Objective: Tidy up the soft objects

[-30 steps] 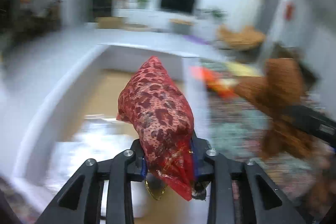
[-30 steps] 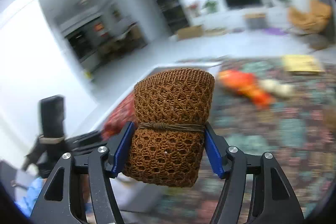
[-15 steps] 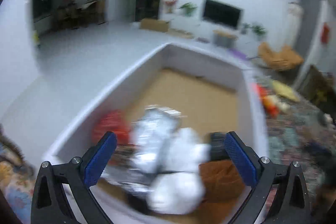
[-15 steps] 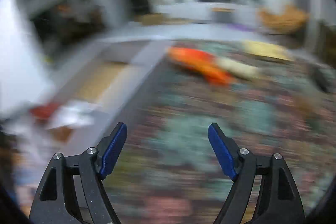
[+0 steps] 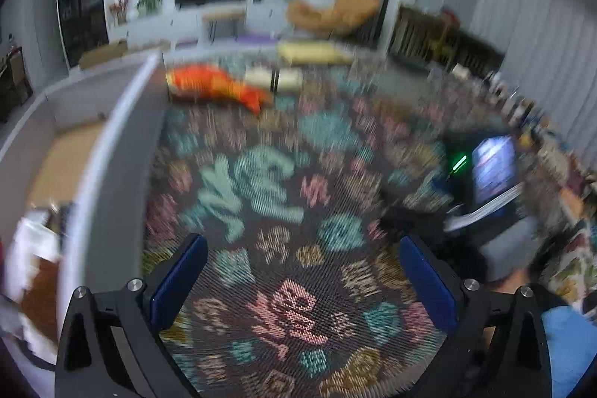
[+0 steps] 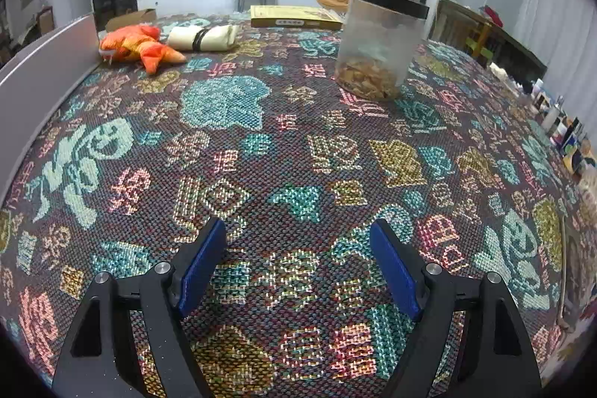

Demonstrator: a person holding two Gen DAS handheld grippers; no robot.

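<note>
Soft toy (image 6: 140, 45), orange and yellow, is what I see lying at the far left of the patterned tablecloth (image 6: 298, 155), just beside the grey wall of the storage box (image 6: 41, 77). Next to it on the right lies a rolled cream cloth (image 6: 203, 38) with a dark band around it. My right gripper (image 6: 298, 260) hangs low over the cloth with its blue-padded fingers spread apart and nothing between them. My left gripper (image 5: 300, 280) is likewise spread wide and holds nothing; its view is blurred. From that side I see the same soft toy (image 5: 216, 88) and rolled cloth (image 5: 274, 77) far ahead, and the box (image 5: 115, 152) along the left edge, with white and brown items inside that I cannot make out. A clear jar (image 6: 380, 43) with a black lid stands upright right of centre, with a flat yellow box (image 6: 294, 16) behind it.
</note>
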